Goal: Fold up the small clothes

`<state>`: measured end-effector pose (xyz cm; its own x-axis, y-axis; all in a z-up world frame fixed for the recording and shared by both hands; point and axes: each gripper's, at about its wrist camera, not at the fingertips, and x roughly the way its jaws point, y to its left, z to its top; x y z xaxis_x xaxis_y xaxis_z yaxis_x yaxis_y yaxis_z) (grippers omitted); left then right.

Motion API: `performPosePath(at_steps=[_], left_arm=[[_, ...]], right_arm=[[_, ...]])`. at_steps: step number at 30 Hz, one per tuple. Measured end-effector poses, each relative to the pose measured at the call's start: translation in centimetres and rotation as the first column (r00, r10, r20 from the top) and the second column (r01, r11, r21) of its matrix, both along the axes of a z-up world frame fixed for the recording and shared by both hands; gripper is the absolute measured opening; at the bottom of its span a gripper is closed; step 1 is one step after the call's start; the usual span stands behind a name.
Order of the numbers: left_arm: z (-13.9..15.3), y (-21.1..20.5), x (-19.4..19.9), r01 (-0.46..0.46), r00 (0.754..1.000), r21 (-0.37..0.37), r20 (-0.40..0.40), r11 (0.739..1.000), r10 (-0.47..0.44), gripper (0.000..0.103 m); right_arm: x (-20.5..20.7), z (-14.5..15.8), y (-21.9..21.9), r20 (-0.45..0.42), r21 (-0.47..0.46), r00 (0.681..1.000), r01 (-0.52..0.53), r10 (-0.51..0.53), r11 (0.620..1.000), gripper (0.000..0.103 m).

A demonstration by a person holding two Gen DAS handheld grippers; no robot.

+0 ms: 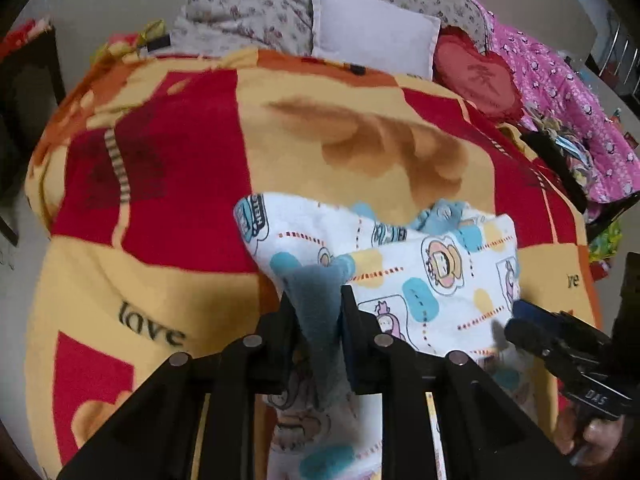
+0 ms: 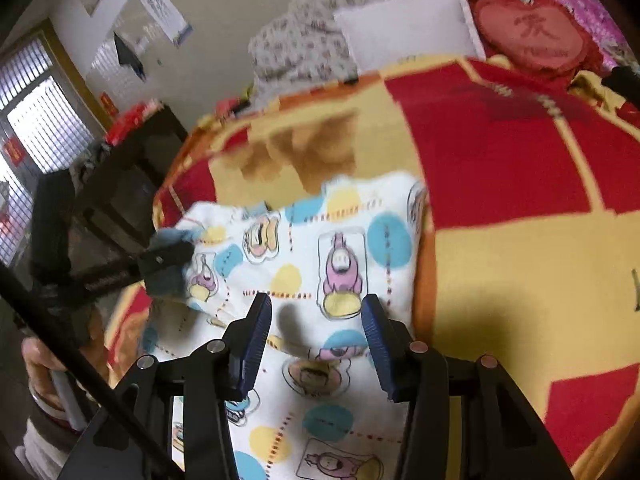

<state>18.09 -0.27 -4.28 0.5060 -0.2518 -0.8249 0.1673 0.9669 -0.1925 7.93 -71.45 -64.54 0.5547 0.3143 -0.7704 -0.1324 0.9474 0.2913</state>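
A small white garment printed with cartoon figures and blue and yellow dots lies on the bed. My left gripper is shut on its blue-grey cuff, which hangs between the pads. In the right wrist view that left gripper pinches the cuff at the garment's left edge. My right gripper stands open just above the garment, with nothing between its blue pads. The right gripper also shows at the garment's right side in the left wrist view.
A red and yellow blanket covers the bed. At its far end lie a white pillow, a red heart cushion, a floral quilt and a pink quilt. A dark cabinet stands by the bed. A hand holds the left gripper.
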Motion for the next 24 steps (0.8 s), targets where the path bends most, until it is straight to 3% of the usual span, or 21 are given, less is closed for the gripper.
performPosePath(at_steps=[4,7,11,12,13,14,18,20,21,22,24], left_arm=[[0.6,1.3,0.0,-0.040,0.999,0.032,0.037,0.999,0.039,0.021],[1.1,2.0,0.3,-0.040,0.998,0.021,0.039,0.999,0.039,0.012],[1.7,1.8,0.3,-0.028,0.998,0.024,0.049,0.999,0.027,0.013],[1.8,1.7,0.3,-0.021,0.999,0.018,0.047,1.000,0.021,0.030],[1.7,1.5,0.5,-0.017,0.999,0.008,0.040,1.000,0.017,0.062],[1.7,1.4,0.5,-0.018,0.999,0.001,0.045,1.000,0.018,0.074],[1.9,0.0,0.8,0.037,0.996,0.050,0.084,0.998,-0.041,0.078],[1.3,-1.3,1.2,0.078,0.994,0.120,0.073,0.990,-0.087,0.077],[0.9,-1.9,1.4,0.096,0.992,0.148,0.064,0.984,-0.106,0.067],[0.3,-2.6,1.7,0.124,0.990,0.183,0.040,0.975,-0.133,0.042],[-0.7,-3.1,2.0,0.139,0.990,0.223,0.007,0.965,-0.144,0.023]], right_arm=[[-0.1,-0.2,0.3,-0.003,-0.009,1.000,-0.008,0.008,1.000,0.053],[-0.3,0.3,0.5,0.004,-0.007,1.000,-0.003,0.003,1.000,0.054],[-0.7,0.9,1.1,0.021,0.005,0.999,-0.028,0.028,1.000,0.057],[-0.8,1.0,1.4,0.022,-0.002,0.999,-0.036,0.036,0.999,0.057],[-0.9,1.0,1.6,0.020,-0.009,0.999,-0.042,0.042,0.999,0.059],[-0.9,0.9,1.7,0.018,-0.012,0.999,-0.045,0.046,0.999,0.060],[-1.0,0.5,1.7,0.005,0.004,0.999,-0.043,0.043,0.999,0.061],[-1.1,0.3,1.4,-0.006,0.014,0.999,-0.040,0.040,0.999,0.061],[-1.2,0.3,1.3,-0.008,0.017,0.999,-0.039,0.039,0.999,0.061],[-1.2,0.3,1.2,-0.007,0.018,0.999,-0.036,0.036,0.999,0.061],[-1.2,0.3,1.0,-0.005,0.023,1.000,-0.027,0.028,0.999,0.061]])
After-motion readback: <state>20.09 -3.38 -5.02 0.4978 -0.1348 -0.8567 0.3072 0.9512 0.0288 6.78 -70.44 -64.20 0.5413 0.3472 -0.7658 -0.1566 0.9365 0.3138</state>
